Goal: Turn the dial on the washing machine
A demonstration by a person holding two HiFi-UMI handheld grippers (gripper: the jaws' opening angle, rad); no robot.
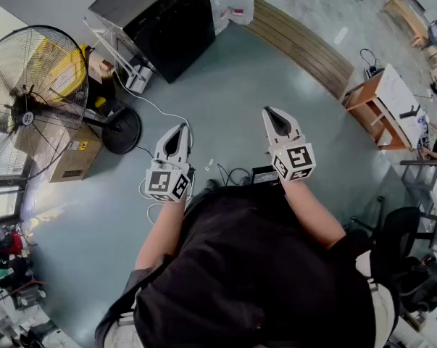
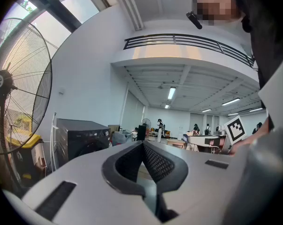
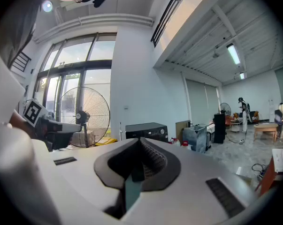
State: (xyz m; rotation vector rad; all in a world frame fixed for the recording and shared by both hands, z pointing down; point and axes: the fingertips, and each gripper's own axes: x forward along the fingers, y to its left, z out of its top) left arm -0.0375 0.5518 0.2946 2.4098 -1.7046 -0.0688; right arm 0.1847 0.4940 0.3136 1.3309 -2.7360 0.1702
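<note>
**Two clenched, empty grippers, well short of the washing machine**
The left gripper (image 1: 180,130) and right gripper (image 1: 272,114), jaws pressed together, hover over open grey-blue floor (image 1: 225,85). The black box-shaped washing machine (image 1: 167,20) stands at the floor's far edge, between a black pedestal fan (image 1: 33,100) and a wooden floor strip (image 1: 298,46). Its panel print is too small to read.

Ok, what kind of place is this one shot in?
Probably a large open workshop or lab hall, not a home: a black washing machine stands near an industrial pedestal fan, with a mezzanine railing overhead.
</note>
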